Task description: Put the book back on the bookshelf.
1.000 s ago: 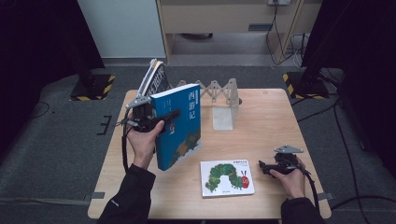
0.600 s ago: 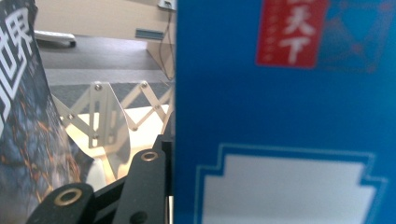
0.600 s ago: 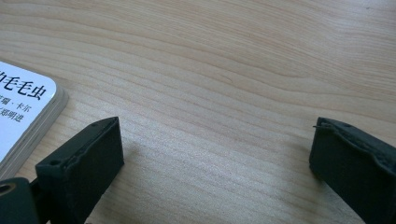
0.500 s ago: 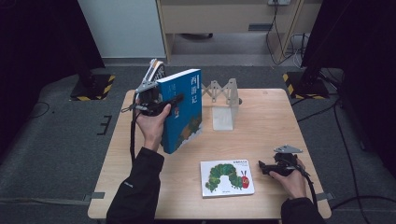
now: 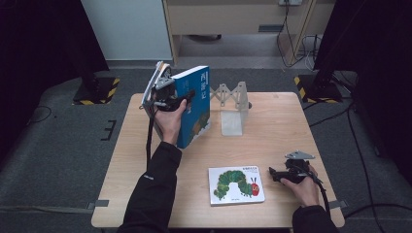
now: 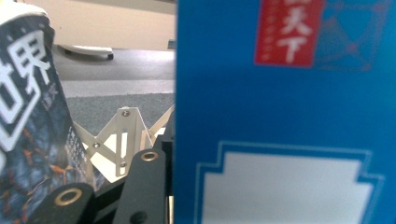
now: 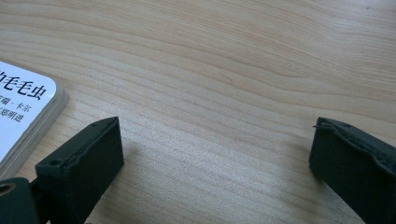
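The left gripper (image 5: pixel 171 101) is clamped on two books at once, carried above the far left part of the desk (image 5: pixel 272 145): a thick blue book (image 5: pixel 197 109), held upright with its long axis vertical and its glossy cover facing the person's right, and behind it a thinner dark-covered book (image 5: pixel 155 87) with white characters on its cover, leaning away to the left. In the left gripper view the blue cover (image 6: pixel 285 116) sits hard against the black jaws, with the dark book (image 6: pixel 32 130) on the other side. The metal book rack (image 5: pixel 232 104), a pale expanding lattice with a flat upright plate, stands near the middle of the far edge, just to the right of the blue book and apart from it. That gap is what the next move likely turns on: the books need to travel sideways toward the rack while staying upright, and the left hand is far nearer to it

The right gripper (image 5: pixel 278 174) rests low near the right front corner, its jaws spread wide over bare wood grain with nothing between them. Just to its left a flat, stiff board book with a green caterpillar (image 5: pixel 237 184) lies face up near the front edge
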Available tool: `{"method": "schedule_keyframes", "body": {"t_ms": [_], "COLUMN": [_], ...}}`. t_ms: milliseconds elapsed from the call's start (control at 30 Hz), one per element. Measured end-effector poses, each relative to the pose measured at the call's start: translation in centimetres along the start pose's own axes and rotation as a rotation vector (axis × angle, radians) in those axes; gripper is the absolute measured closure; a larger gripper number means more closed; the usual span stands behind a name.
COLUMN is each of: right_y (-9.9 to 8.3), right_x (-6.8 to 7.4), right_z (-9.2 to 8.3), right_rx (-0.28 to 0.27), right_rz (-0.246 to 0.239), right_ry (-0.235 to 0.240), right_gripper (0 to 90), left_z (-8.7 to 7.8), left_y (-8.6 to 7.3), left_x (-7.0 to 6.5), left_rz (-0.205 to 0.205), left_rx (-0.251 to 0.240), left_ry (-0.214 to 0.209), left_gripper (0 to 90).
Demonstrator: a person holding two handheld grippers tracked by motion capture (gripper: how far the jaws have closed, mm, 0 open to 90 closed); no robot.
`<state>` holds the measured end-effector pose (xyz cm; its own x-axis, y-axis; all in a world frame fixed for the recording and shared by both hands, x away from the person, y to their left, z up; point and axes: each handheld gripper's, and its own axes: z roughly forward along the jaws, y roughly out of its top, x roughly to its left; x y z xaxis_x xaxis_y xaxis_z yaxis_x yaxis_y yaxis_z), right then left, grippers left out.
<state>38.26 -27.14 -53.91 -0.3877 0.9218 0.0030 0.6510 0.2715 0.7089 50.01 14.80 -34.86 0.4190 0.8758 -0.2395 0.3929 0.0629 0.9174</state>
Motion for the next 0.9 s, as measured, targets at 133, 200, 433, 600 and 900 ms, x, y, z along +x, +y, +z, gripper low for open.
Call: {"method": "schedule_keyframes", "body": {"t_ms": [133,200,433,600,900], "right_y": [0.0,0.0,0.0,0.0,0.0], "right_x": [0.0,0.0,0.0,0.0,0.0], "right_z": [0.0,0.0,0.0,0.0,0.0], "right_rx": [0.000,0.000,0.000,-0.001,-0.001], "right_rz": [0.000,0.000,0.000,0.003,0.003], "right_ry": [0.000,0.000,0.001,0.000,0.000], "right_gripper": [3.0,3.0,2.9,2.9,2.9], "left_z": [1.6,2.3,4.6,5.7,7.1], "left_y": [0.0,-0.1,-1.0,-1.3,-2.0], "left_x": [-0.4,-0.6,-0.6,-0.5,-0.5], "left_rz": [0.028,0.037,-0.002,-0.022,-0.017], "left_rx": [0.004,-0.003,0.004,-0.020,-0.013], "left_ry": [0.031,0.042,0.076,0.082,0.109], "left_gripper": [60.2,60.2,60.2,60.2,59.7]}}
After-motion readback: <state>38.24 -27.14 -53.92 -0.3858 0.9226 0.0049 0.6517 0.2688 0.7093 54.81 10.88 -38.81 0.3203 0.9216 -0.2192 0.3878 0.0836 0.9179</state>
